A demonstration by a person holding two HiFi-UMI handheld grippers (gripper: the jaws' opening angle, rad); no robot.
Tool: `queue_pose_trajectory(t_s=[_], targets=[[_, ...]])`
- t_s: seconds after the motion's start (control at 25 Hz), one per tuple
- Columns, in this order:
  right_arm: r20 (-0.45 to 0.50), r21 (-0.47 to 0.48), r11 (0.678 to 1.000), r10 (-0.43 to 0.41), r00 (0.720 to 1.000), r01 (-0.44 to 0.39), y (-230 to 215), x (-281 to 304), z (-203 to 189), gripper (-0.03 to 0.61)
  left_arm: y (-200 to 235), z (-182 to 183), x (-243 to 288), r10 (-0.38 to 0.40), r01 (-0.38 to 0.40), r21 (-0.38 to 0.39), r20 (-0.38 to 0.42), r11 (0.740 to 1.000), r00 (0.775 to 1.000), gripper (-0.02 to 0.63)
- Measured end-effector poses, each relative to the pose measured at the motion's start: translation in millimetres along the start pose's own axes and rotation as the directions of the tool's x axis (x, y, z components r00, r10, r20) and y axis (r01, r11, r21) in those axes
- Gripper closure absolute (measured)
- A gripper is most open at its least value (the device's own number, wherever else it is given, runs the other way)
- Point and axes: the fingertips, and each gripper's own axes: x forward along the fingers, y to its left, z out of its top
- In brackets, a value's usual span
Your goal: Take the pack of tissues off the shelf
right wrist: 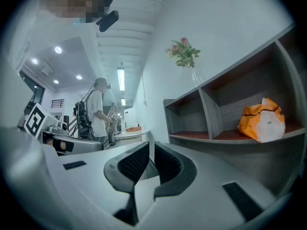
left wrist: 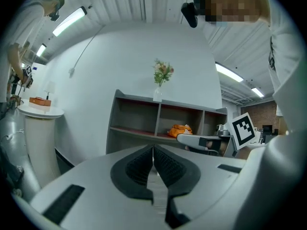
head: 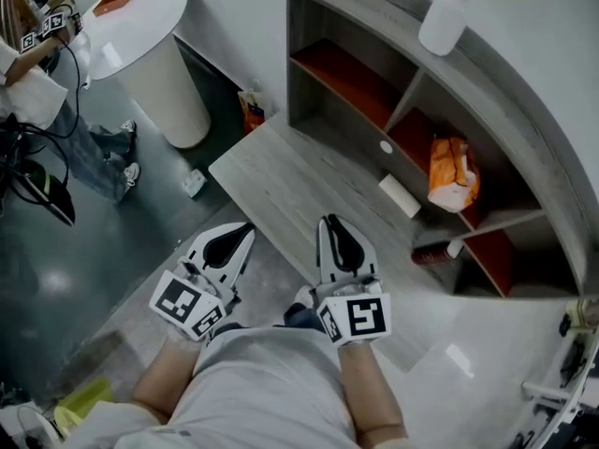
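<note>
The pack of tissues [head: 453, 174], orange and white, stands in the middle compartment of the grey shelf [head: 487, 92] at the right. It also shows in the left gripper view [left wrist: 180, 130] and the right gripper view [right wrist: 263, 120]. Both grippers hang low in front of the person's body, well short of the shelf. My left gripper [head: 245, 228] [left wrist: 153, 150] has its jaws pressed together, empty. My right gripper [head: 328, 221] [right wrist: 150, 145] has its jaws nearly together with only a thin slit, nothing between them.
A low wooden platform [head: 299, 185] lies before the shelf, with a white roll [head: 400, 195] and a dark bottle [head: 432, 253] near its far side. A vase of flowers [head: 443, 21] tops the shelf. A round white table [head: 140, 26] and a person [head: 37, 82] are far left.
</note>
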Motion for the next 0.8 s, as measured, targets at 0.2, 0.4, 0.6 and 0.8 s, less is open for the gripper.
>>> queue_pose_trajectory(t_s=[0.2,0.4,0.6,0.8], targets=[[0.008,0.02,1.0,-0.007,1.0,0.007,-43.3,15.6,2.5,0.537,-2.2,4.9,42.1,0.006,-0.006,0.013,-0.015,1.0,1.0,0.595],[0.008,0.034,0.998,-0.054,0.999,0.054,-77.6,19.7,1.1,0.537,-7.6,4.2,68.9,-0.009,0.01,0.024,-0.038,1.0,0.999,0.595],[0.013,0.038,0.991,-0.128,0.992,0.127,-101.6,19.7,3.2,0.537,-6.5,7.0,89.6,-0.063,0.064,0.026,-0.053,0.998,0.997,0.595],[0.026,0.038,0.966,-0.258,0.966,0.256,-123.4,11.4,10.2,0.537,-8.4,12.0,113.5,-0.179,0.181,0.03,-0.069,0.983,0.981,0.595]])
